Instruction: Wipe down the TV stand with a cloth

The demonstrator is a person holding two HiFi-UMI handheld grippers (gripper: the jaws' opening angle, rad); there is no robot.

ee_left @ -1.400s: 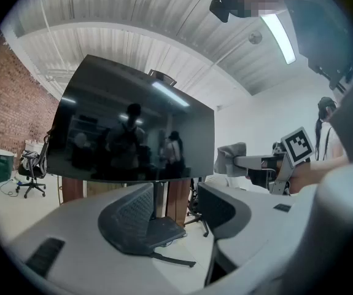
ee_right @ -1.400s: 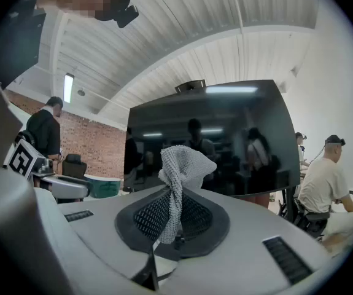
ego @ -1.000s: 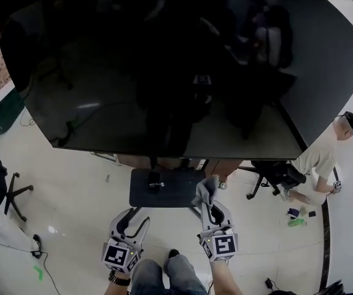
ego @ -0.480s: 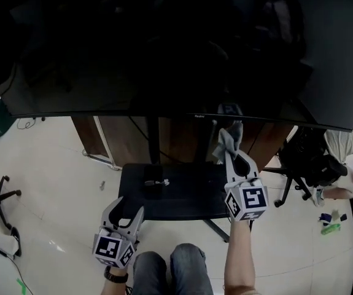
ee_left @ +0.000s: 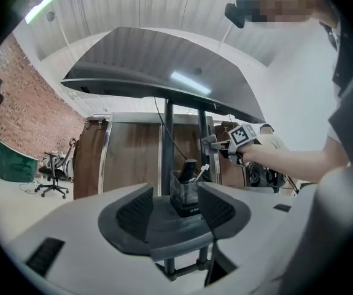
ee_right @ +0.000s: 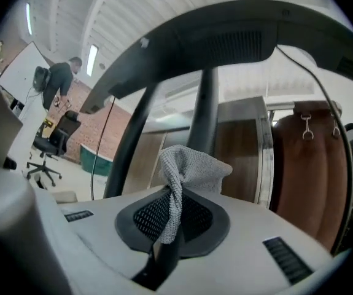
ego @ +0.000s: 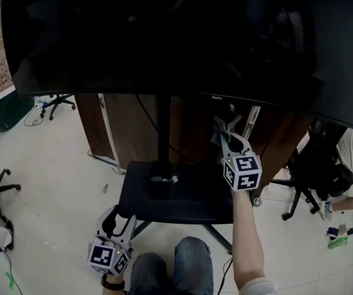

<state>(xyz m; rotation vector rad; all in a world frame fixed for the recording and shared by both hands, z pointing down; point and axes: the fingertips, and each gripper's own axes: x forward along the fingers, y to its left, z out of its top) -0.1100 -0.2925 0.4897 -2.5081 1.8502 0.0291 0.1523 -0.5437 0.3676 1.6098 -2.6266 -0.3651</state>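
Right gripper (ego: pixel 224 134): jaws clamped on the grey cloth (ego: pixel 220 126), centre-right of frame, raised just under the TV (ego: pixel 164 35) lower edge.
Left gripper (ego: pixel 120 217): lower left, jaws apart, holding nothing.
TV stand (ego: pixel 188 198): black shelf, centre.
Writing: bezel print too small to read.

A small black holder (ee_left: pixel 186 196) stands ahead of the left jaws, in line with their gap. Wooden cabinets (ee_left: pixel 130 158) rise beyond it. An office chair (ee_left: pixel 53 176) and a brick wall (ee_left: pixel 29 109) lie far to their left.
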